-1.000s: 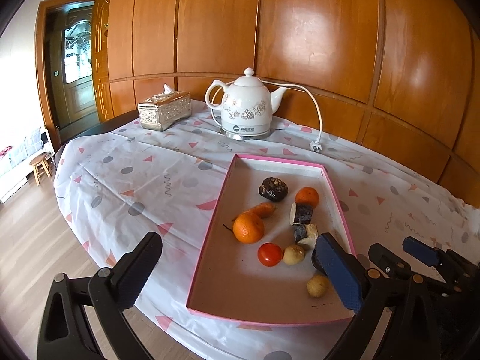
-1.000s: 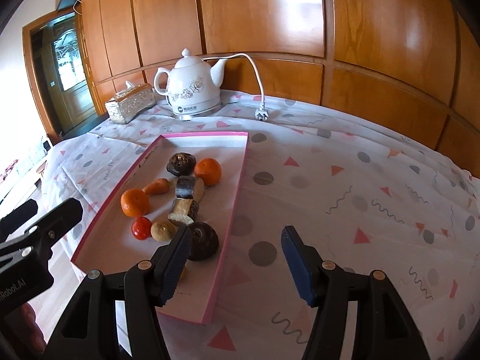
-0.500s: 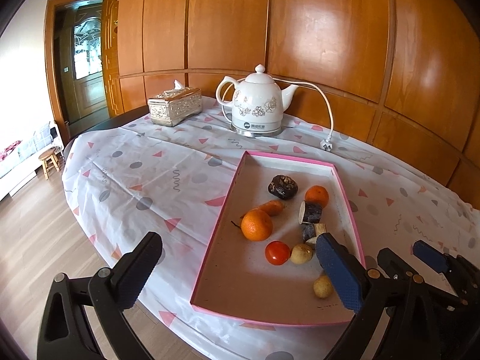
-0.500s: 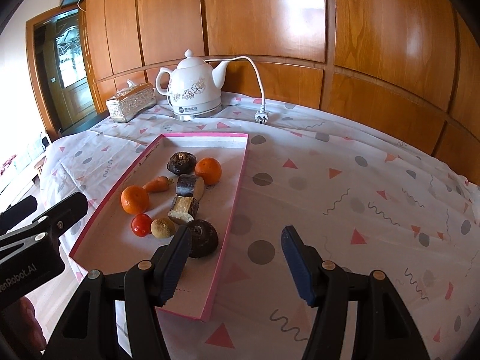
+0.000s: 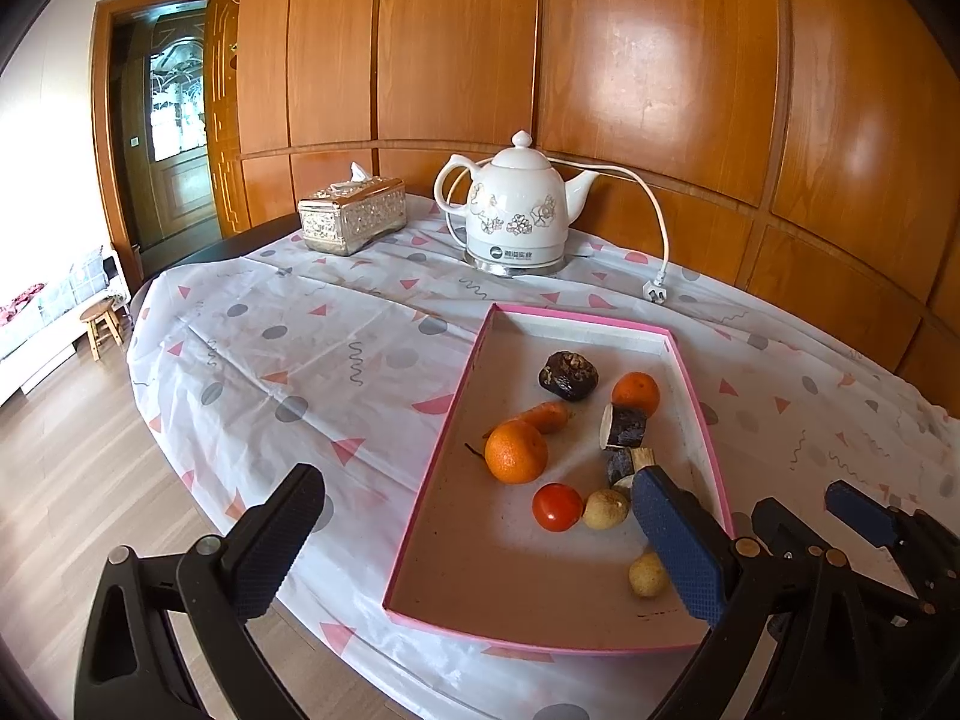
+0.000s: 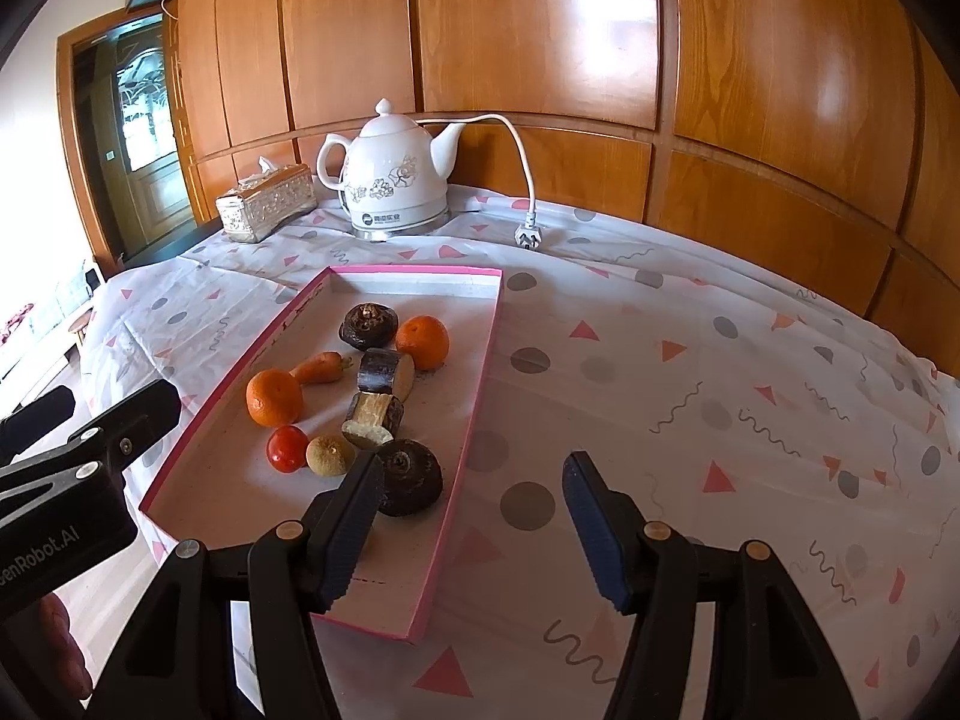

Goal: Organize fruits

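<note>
White lettering on the left tongs (image 6: 90, 420), cut off by the picture's edge, reads "enRobot.AI". The kettle (image 6: 393, 180) carries a small logo with characters too small to read.

The tabletop (image 5: 252, 264) is covered by a white cloth (image 5: 312, 360) printed with pink triangles, grey dots and squiggles. A pink-rimmed tray (image 5: 699, 396) is laid on the cloth toward four o'clock in the left wrist view. At twelve o'clock a white flowered kettle (image 5: 516, 210) is set on its base, and its cord is trailed to a plug (image 5: 654, 293) lying at one o'clock. A silver tissue box (image 5: 353, 222) is placed at eleven o'clock, beside the kettle.
</note>
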Motion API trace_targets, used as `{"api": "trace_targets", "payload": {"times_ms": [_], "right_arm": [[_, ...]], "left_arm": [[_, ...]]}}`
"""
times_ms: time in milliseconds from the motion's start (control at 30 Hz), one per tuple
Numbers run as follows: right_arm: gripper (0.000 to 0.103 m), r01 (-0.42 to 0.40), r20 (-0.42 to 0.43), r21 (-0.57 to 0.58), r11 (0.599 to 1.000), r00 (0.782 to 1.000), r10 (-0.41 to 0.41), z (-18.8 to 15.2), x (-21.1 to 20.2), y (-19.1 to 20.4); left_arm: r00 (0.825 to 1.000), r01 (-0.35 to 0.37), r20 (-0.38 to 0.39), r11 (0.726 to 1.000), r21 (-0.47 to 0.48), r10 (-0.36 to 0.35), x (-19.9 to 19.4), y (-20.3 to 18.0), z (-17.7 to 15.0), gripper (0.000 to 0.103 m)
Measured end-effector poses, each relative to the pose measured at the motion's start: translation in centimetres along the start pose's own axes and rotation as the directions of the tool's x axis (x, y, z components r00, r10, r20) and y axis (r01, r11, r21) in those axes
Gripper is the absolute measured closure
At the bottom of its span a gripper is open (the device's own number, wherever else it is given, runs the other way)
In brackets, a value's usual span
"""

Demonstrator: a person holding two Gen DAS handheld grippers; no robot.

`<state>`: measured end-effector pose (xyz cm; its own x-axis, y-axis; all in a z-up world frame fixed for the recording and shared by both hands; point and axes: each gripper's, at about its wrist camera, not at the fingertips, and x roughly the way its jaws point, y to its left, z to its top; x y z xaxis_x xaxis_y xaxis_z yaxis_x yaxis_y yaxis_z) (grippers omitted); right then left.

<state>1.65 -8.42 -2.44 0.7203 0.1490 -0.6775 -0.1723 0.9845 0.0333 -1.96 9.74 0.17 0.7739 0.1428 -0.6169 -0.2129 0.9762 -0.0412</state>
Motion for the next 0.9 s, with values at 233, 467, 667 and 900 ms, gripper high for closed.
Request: {"api": "trace_targets", "payload": {"times_ms": [233,467,667,900], "right_arm": [[0.04,-0.002,-0.002,-0.004,1.0,1.0,0.002,-0.05,0.08,0.04],[0.04,-0.002,-0.002,-0.007,1.0,1.0,0.002,-0.05,0.12,0.13],[0.04,-0.002,-0.001,-0.009,1.0,1.0,0.002,-0.09,0.11,0.16],[0.04,-0.001,-0.001,-0.01,1.0,1.0,0.001,-0.09,0.04,0.16]], "left_arm": [[1.0,-0.002,0.0,1.0,-0.003,0.002,-0.01,0.03,0.02,0.0],[1.0,-0.001,-0.002,1.0,-0.004,0.001,0.0,0.05,0.03,0.0],[1.0,-0.002,-0.001,1.0,-0.001,0.002,-0.01,0.06,0.02,0.0],[1.0,0.001,0.0,1.0,0.0,-0.001,-0.06,0.09,-0.04,0.0]]}}
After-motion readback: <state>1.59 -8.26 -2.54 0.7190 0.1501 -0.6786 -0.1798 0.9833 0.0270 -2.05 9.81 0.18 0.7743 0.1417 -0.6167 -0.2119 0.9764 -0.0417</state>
